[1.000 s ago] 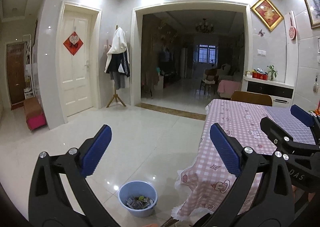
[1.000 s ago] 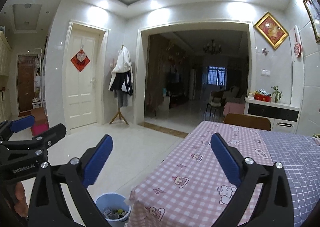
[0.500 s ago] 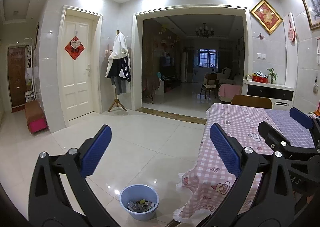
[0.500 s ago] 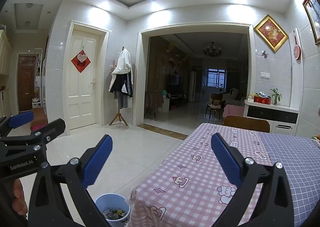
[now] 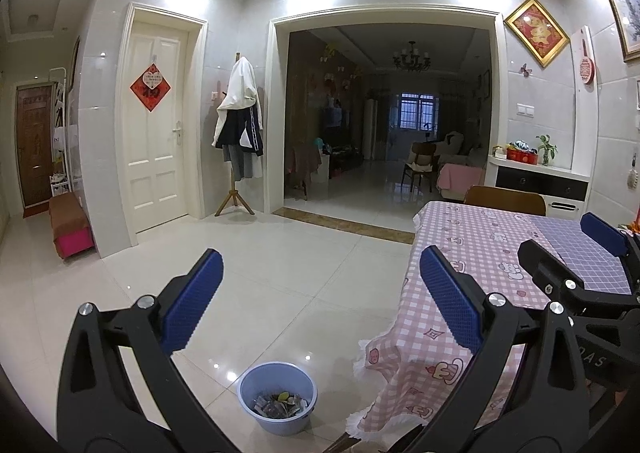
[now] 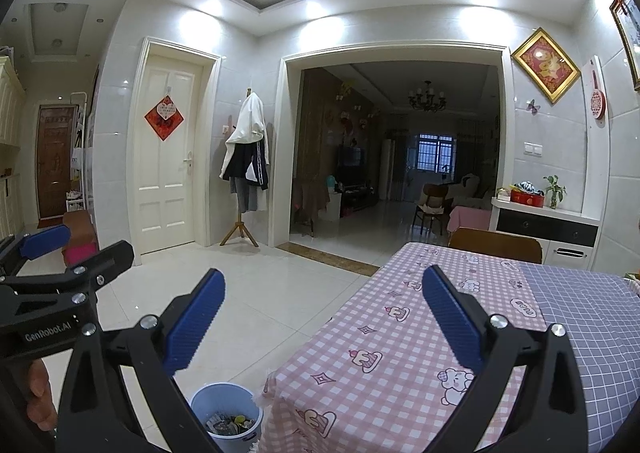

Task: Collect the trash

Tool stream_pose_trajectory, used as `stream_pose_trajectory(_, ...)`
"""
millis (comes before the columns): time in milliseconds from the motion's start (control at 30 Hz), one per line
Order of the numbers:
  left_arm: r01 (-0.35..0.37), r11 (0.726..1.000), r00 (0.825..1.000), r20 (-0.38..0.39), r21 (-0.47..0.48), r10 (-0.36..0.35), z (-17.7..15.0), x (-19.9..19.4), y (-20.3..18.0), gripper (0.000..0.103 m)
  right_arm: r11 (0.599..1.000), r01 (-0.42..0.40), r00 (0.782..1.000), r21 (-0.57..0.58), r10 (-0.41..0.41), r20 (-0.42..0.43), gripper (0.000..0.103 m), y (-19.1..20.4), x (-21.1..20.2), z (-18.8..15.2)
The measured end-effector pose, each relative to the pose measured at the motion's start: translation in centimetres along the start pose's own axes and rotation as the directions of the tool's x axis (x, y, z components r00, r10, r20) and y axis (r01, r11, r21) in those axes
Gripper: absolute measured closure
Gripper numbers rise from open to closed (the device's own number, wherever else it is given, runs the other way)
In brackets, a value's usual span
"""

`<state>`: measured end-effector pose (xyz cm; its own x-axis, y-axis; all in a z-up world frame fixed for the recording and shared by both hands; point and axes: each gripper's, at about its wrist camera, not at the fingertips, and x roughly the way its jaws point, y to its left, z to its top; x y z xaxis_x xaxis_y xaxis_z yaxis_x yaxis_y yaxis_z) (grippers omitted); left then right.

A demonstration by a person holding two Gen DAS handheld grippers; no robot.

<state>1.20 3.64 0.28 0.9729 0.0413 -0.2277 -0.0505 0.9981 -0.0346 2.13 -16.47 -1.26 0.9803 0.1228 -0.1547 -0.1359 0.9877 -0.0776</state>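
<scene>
Trash [image 5: 280, 405] is seen in a bucket [image 5: 278, 397] on the floor by the table's [image 5: 480, 253] corner, below the spread, empty left tongs [image 5: 320, 293] and right tongs [image 6: 324, 305].

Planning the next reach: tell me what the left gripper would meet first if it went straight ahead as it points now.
Nothing close. The left gripper is open, empty, and aimed over bare floor toward the archway. The table lies right of that line, the blue bucket below it. Depth is uncertain.
</scene>
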Motion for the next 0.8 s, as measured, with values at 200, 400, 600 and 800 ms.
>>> stream_pose_trajectory(200, 0.002, 1.000, 1.000, 0.000, 0.003, -0.002, -0.09, 0.06, 0.02, 0.006, 1.000, -0.004, 1.000, -0.001, 0.004, -0.003, 0.006, 0.04, 0.27, -0.10)
stream_pose_trajectory(400, 0.002, 1.000, 1.000, -0.001, 0.004, -0.002, -0.25, 0.13, -0.02, 0.006, 1.000, -0.006, 1.000, 0.000, 0.006, -0.006, 0.006, -0.04, 0.40, -0.06)
stream_pose_trajectory(600, 0.001, 1.000, 1.000, -0.001, 0.005, -0.001, -0.34, 0.08, -0.07, 0.006, 1.000, -0.005, 1.000, -0.001, 0.005, -0.009, 0.006, 0.07, 0.46, -0.19)
stream_pose_trajectory(800, 0.002, 1.000, 1.000, -0.001, 0.004, -0.002, -0.45, 0.11, -0.11, 0.006, 1.000, -0.006, 1.000, -0.001, 0.006, -0.012, 0.006, -0.10, 0.56, -0.34)
